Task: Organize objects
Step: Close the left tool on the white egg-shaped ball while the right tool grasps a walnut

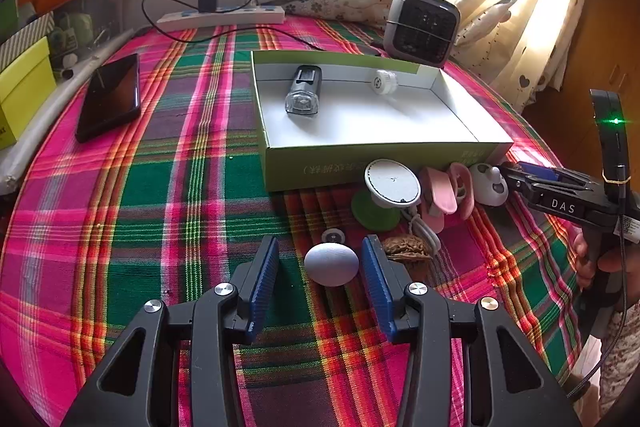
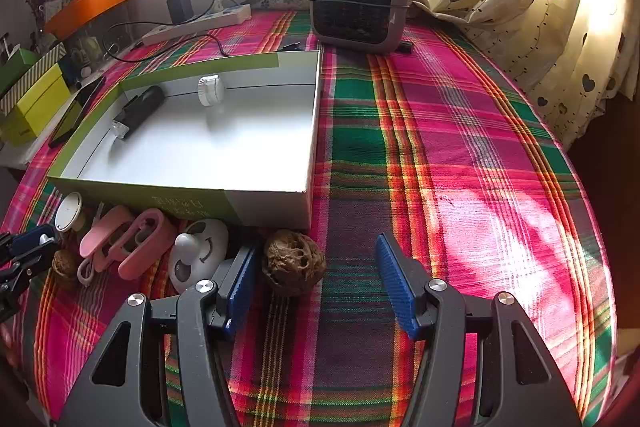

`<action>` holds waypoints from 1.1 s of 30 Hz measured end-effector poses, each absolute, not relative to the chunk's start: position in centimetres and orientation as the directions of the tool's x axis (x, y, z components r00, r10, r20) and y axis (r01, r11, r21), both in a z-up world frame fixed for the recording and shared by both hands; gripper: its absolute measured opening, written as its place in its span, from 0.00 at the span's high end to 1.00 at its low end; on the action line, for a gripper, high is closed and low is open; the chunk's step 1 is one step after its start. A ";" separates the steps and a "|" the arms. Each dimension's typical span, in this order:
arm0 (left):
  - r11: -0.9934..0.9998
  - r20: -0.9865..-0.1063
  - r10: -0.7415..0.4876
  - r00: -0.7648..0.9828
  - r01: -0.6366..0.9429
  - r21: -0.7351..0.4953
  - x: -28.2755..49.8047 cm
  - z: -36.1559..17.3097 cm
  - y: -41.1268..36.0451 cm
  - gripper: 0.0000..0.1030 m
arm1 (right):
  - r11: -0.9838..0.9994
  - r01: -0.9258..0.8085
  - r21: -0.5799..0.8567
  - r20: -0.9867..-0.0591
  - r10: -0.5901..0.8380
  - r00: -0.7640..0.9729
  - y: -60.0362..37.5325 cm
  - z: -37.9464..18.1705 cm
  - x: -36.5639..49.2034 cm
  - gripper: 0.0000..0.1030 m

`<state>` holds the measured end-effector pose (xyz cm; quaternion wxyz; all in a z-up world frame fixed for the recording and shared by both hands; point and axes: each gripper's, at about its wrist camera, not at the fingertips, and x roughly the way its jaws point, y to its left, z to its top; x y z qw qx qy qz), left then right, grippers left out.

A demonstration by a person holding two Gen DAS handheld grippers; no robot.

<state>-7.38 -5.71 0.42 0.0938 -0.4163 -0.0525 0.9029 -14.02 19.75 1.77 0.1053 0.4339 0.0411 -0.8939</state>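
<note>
My left gripper [image 1: 320,267] stands spread around the pale egg [image 1: 331,263], pads clear, its long axis crossing the gap. My right gripper [image 2: 316,277] is spread too, the walnut [image 2: 293,262] beside its left pad. Beyond lies the open box [image 1: 280,169].

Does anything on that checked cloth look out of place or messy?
Nothing is spilled or broken. Only a black torch and a white round cap lie inside the green cardboard box; small items still crowd outside its front wall.
</note>
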 end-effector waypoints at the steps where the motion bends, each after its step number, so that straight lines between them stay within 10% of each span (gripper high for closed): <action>1: -0.977 -0.741 0.210 -0.637 -0.123 -0.171 -7.3 0.4 -5.7 0.61 | -0.975 0.224 0.015 -0.784 -0.150 -0.602 19.7 1.8 -14.0 0.43; 13: -0.981 -0.742 0.194 -0.642 -0.108 -0.163 -7.6 0.3 -6.2 0.79 | -0.973 0.228 0.025 -0.777 -0.162 -0.608 19.6 1.9 -13.8 0.70; 33: -0.980 -0.741 0.196 -0.642 -0.110 -0.164 -7.6 0.4 -6.3 0.79 | -0.973 0.230 0.029 -0.776 -0.166 -0.608 19.6 1.9 -13.7 0.70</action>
